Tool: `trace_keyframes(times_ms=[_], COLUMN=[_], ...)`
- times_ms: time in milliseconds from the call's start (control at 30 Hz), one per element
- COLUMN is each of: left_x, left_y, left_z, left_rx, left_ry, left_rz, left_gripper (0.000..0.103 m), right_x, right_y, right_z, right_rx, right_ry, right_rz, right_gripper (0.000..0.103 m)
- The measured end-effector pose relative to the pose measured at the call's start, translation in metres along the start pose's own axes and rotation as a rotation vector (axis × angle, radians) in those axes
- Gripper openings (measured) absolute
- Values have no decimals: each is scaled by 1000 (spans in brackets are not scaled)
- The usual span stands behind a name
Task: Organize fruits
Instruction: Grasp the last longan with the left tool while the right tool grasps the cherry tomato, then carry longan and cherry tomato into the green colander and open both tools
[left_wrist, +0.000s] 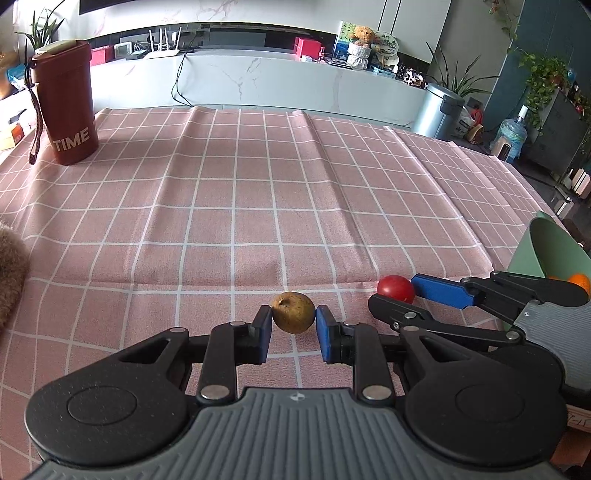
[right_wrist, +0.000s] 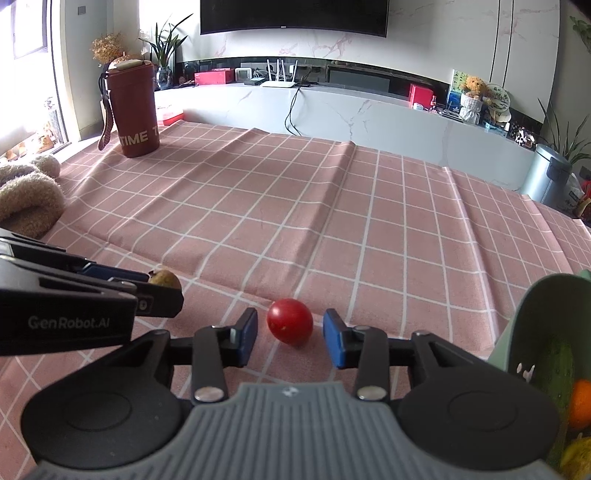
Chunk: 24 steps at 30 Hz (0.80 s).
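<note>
The left gripper (left_wrist: 293, 325) sits low over the desk (left_wrist: 258, 203), which is covered by a pink cloth with white grid lines. Its jaws close around a small brown pear (left_wrist: 294, 312); both blue pads meet the fruit's sides, so the jaws are pinching it. The pear rests near the front edge of the desk, a little left of a red tomato (left_wrist: 396, 289).

The right gripper (right_wrist: 290, 338) is just beside the left one, on its right. Its jaws are spread, with the tomato (right_wrist: 290, 325) lying on the cloth between them; a clear gap shows on each side of it, so neither pad touches it. In the right wrist view the pear (right_wrist: 165, 278) peeks out behind the left gripper's fingers at the near left.

At the near right edge stands a pale green bowl (right_wrist: 535, 314) holding a cucumber (right_wrist: 559, 369), an orange (right_wrist: 580, 402) and something yellow that is only partly seen. At the far left of the desk stands a tall red-brown cup (left_wrist: 66, 103) with "TIME" on it and a strap hanging down. A fuzzy tan object (right_wrist: 29, 206) lies at the left edge.
</note>
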<state>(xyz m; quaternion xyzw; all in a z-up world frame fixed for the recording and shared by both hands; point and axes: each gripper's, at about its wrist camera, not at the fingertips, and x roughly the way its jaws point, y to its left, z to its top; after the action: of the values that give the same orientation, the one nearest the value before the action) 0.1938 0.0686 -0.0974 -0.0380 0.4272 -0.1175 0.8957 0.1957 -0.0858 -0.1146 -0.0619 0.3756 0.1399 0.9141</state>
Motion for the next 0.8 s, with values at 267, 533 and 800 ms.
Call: trace_keyframes(times_ms=[267, 533, 800], left_x=[1, -16, -41], left_y=[0, -27, -102], left_z=[2, 19, 33], left_rx=[-2, 16, 99], left_ry=[-12, -37, -22], left_rz=[-9, -82, -273], left_gripper=[28, 28, 28], right_x=[2, -82, -155], right_y=[-1, -22, -86], right_z=[-2, 10, 14], right_rx=[11, 135, 105], right_ry=[15, -19, 26], right_rz=[21, 66, -25], right_gripper=[23, 23, 23])
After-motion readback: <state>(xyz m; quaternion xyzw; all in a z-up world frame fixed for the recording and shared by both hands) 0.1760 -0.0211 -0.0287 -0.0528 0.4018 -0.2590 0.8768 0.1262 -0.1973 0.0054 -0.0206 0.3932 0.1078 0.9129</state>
